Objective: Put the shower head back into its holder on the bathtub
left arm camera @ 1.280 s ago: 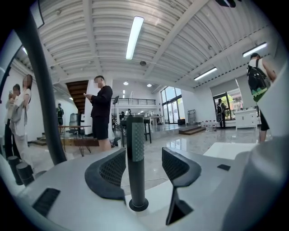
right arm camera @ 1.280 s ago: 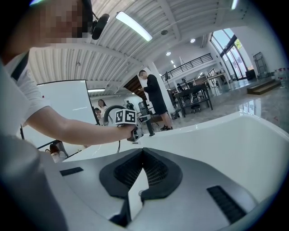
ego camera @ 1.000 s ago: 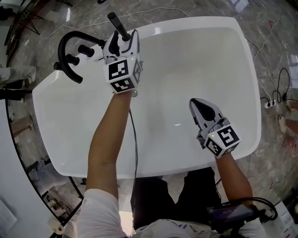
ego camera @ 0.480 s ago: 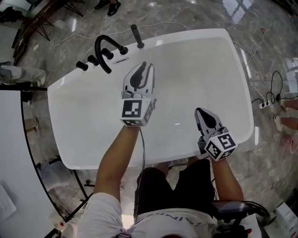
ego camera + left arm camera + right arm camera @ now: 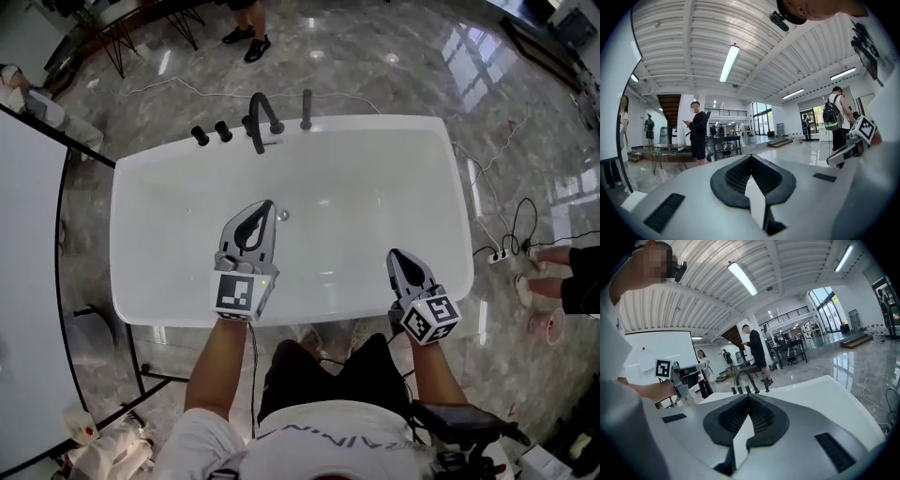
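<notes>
Both closed, left claw (image 5: pixel 267 204) and right claw (image 5: pixel 393 254) well apart from shower head (image 5: pixel 307 109)

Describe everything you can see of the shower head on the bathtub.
The shower head is a slim, dark stick, matte black by its look. It stands upright on the far rim of the white bathtub, seemingly in its holder, just right of the curved faucet. Nothing else touches it.
</notes>
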